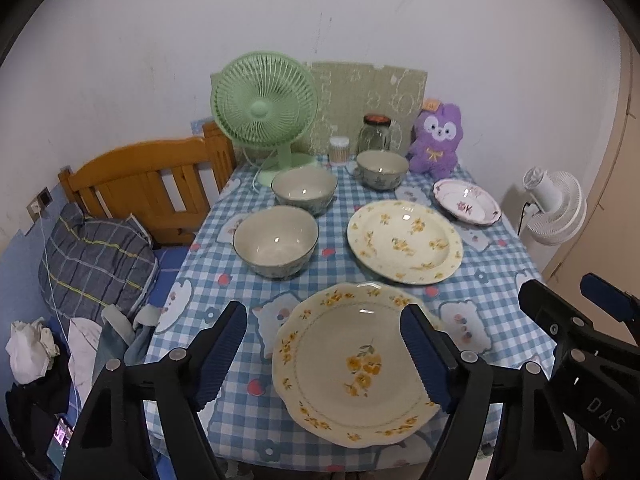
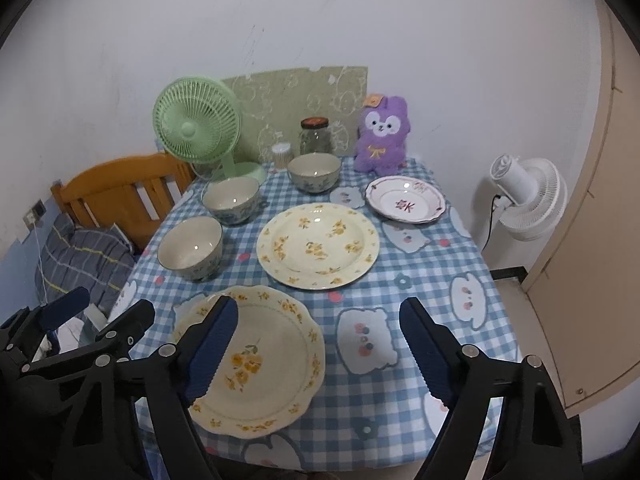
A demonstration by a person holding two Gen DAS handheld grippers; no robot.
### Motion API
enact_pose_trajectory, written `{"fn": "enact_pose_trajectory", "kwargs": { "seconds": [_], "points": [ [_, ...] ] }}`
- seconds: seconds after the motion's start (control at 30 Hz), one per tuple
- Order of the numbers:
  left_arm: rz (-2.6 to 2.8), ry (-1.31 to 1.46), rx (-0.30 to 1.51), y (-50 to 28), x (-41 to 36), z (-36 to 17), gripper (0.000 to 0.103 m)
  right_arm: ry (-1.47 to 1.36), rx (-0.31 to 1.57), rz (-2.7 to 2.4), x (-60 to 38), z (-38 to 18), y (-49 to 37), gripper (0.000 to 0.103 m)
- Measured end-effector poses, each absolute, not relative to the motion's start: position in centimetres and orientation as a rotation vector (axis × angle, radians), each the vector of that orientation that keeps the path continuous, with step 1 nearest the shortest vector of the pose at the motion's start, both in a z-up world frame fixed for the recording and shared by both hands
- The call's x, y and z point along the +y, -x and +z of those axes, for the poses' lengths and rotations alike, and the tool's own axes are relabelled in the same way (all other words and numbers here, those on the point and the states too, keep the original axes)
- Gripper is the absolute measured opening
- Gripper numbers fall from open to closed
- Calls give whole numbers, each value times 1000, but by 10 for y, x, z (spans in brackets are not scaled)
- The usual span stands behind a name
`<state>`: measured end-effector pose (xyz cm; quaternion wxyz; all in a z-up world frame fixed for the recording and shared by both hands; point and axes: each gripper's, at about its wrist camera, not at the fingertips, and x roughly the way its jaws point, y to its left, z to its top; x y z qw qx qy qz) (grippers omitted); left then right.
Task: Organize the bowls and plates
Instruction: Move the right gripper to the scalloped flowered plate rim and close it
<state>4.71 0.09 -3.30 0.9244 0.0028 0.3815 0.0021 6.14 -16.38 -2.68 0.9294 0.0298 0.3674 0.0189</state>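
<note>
Closest to me, the scalloped plate (image 1: 360, 364) sits right at the table's (image 2: 440, 272) near edge, with bare cloth to its right. Both my left gripper (image 1: 324, 356) and right gripper (image 2: 316, 352) hang tilted down, jaws spread, holding nothing.

Scalloped cream plate (image 1: 356, 364), yellow flowers, flat on the worktop, under the left fingers (image 1: 224, 356), nearest of all. Round cream plate (image 1: 405, 242) with yellow sprigs lies beyond the fingers. Small white plate (image 1: 467, 201), pink-red motif, farther off to the right. Three cream bowls upright, empty: near bowl (image 1: 275, 240) ahead left, middle bowl (image 1: 304, 190) behind it, far bowl (image 1: 382, 169) rearmost.
</note>
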Motion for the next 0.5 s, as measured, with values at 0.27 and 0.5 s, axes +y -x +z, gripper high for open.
{"fn": "enact_pose_trajectory", "kwargs": {
  "seconds": [0.27, 0.5],
  "points": [
    [-2, -10, 861, -75, 14, -66, 78, -57, 813, 27, -147, -61, -89, 84],
    [-16, 1, 932, -99, 24, -98, 75, -44, 865, 12, -135, -96, -112, 78]
  ]
}}
